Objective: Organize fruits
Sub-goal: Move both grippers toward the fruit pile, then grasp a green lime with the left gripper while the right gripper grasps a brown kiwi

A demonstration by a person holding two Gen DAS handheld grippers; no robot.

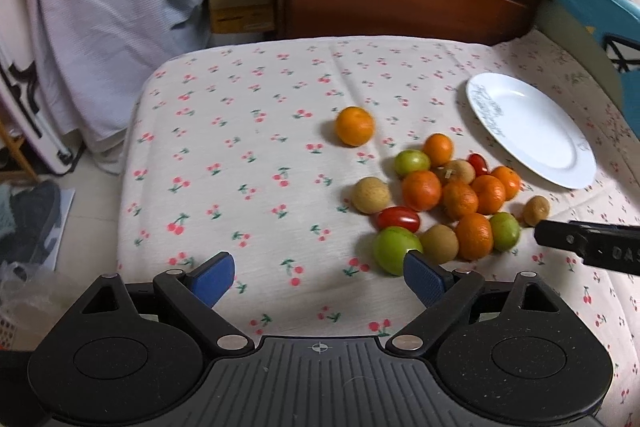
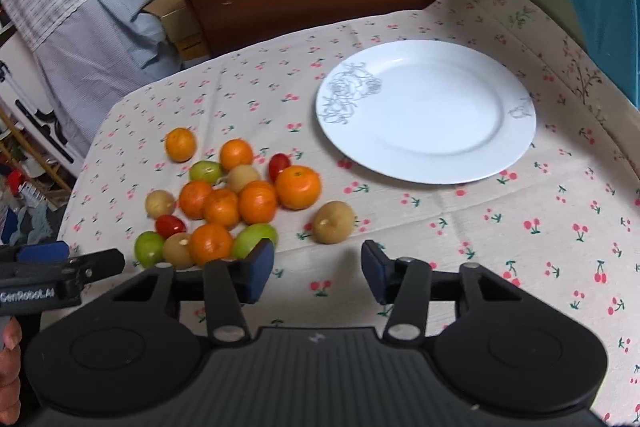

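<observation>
Cherry-print cloth [image 2: 480,227] holds heaped fruit [image 2: 224,211] beside bare plate [image 2: 424,111]. Both grippers, left gripper [image 1: 318,277] and right gripper [image 2: 318,269], spread, gripping nothing. Risk: nudged round fruit rolling off the edge.

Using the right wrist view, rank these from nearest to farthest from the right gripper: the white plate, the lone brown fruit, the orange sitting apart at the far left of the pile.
From the right gripper:
1. Lone brown fruit, just ahead of the fingers.
2. White plate, ahead and to the right.
3. Separate orange, far left, beyond the pile.
</observation>
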